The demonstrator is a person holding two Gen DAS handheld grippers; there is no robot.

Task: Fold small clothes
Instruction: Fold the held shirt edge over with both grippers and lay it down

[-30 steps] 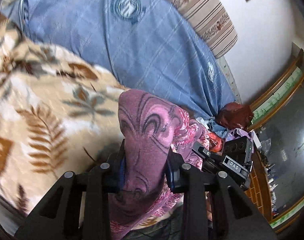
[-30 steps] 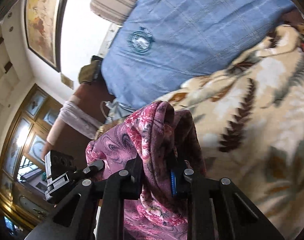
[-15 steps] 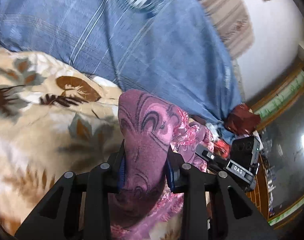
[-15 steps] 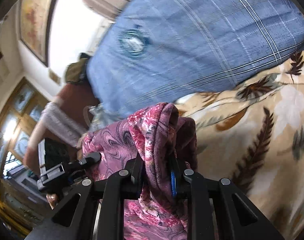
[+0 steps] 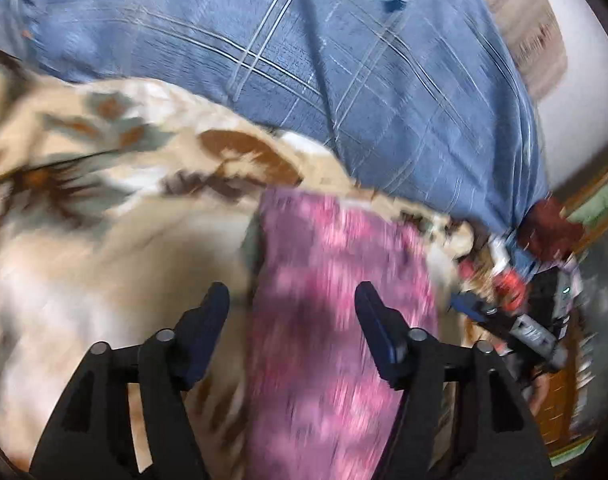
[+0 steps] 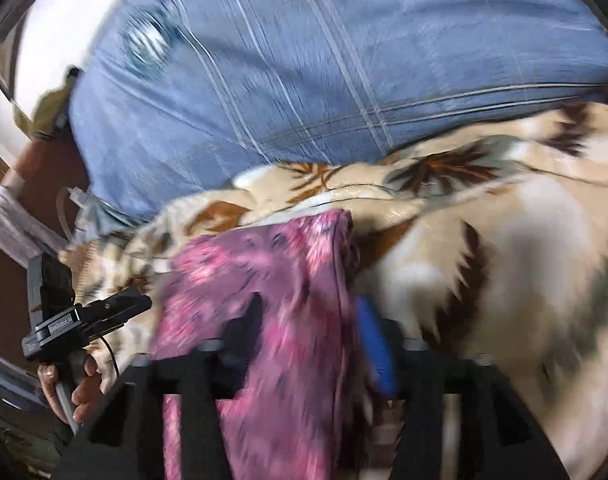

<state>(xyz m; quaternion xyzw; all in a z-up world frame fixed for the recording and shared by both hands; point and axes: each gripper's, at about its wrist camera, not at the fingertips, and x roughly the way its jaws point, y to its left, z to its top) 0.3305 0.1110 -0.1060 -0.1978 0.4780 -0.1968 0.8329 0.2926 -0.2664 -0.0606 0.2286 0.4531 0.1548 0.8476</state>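
1. Looks like the laying-down step is happening: the pink-and-purple patterned fabric garment (image 5: 335, 320) is lying stretched out on the cream leaf-print fleece blanket (image 5: 104, 240), in front of a big blue checked pillow (image 5: 343, 80).
2. The left tool (image 5: 292, 308) is opening, with the cloth between its jaws but not pinched.
3. The right tool (image 6: 304, 320) is opening too, and the garment is draping loose over it.
4. Next move, I'd guess: backing both tools clear without dragging the cloth, then regrabbing an edge for the next fold.
5. Containers: not seeing any.
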